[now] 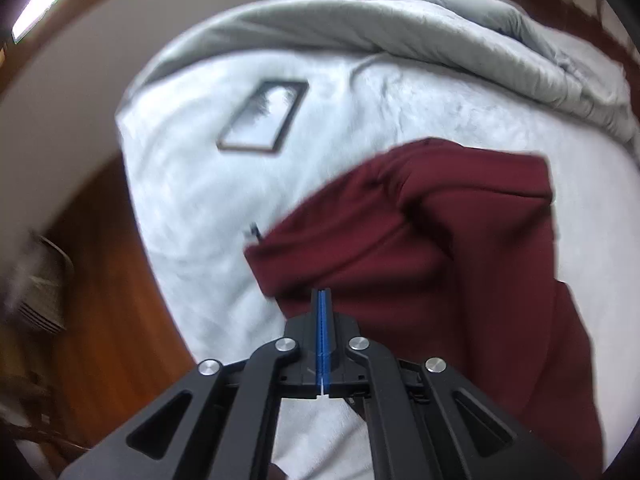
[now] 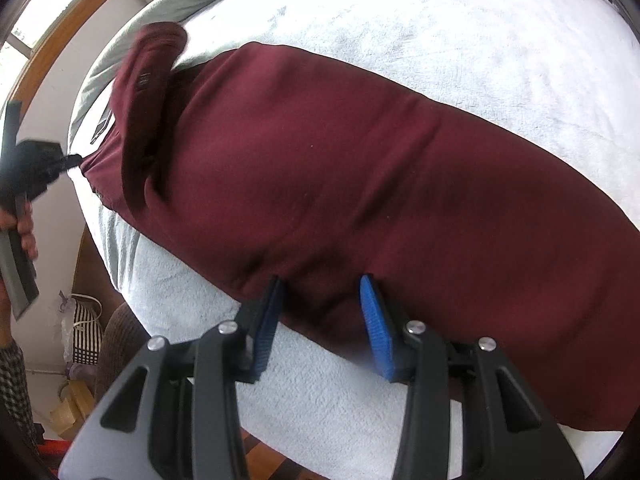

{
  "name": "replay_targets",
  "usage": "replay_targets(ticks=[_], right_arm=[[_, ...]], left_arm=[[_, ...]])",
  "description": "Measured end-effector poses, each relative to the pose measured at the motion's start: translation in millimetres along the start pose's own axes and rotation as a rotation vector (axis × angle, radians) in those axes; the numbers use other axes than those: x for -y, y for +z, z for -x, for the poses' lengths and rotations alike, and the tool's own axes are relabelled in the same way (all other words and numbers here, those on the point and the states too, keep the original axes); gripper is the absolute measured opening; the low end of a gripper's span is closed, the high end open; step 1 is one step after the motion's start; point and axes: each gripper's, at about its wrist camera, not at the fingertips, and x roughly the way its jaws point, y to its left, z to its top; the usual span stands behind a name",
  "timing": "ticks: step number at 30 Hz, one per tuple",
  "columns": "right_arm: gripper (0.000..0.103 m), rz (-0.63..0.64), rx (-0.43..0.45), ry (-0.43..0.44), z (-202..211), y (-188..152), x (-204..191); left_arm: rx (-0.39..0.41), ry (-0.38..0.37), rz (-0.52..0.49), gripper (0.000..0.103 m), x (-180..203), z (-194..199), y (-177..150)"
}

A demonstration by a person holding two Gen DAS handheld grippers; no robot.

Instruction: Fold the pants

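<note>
With pants [image 2: 340, 184] lying across the bed [image 2: 460, 32], keep your left hand-held gripper [image 1: 321, 294], pinched fully shut on the pants' edge, carrying the fabric straight over while the half-open right hand-held gripper [image 2: 320, 292], gripping nothing, pins the fold line.

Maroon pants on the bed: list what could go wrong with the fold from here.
1. The left claw is shut at the very edge of the maroon pants; such a thin bite could slip loose.
2. The right claw stands open astride the near edge, so nothing pins that side and the cloth may drag across the white blanket.
3. The flipped-over end already bunches and may fold in crooked.
</note>
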Motion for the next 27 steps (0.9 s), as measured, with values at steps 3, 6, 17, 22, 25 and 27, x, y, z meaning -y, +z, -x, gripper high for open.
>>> replay_targets(ticks=[3, 6, 17, 22, 25, 27], right_arm=[[0.041, 0.004, -0.004, -0.007, -1, 0, -1], [0.044, 0.004, -0.004, -0.013, -2, 1, -3], [0.048, -0.004, 0.001, 0.017, -6, -1, -2], [0.048, -0.02, -0.002, 0.043, -8, 0, 3], [0.048, -0.026, -0.001, 0.053, -9, 0, 6], [0.049, -0.032, 0.002, 0.059, -9, 1, 7]], left_arm=[[-0.023, -0.048, -0.037, 0.0, 13, 6, 0], [-0.037, -0.015, -0.122, 0.047, 50, 16, 6], [-0.028, 0.317, -0.407, 0.086, 250, -12, 24], [-0.083, 0.466, -0.394, 0.084, 263, -59, 24], [-0.101, 0.433, -0.363, 0.069, 254, -73, 24], [-0.082, 0.399, -0.352, 0.051, 250, -71, 22]])
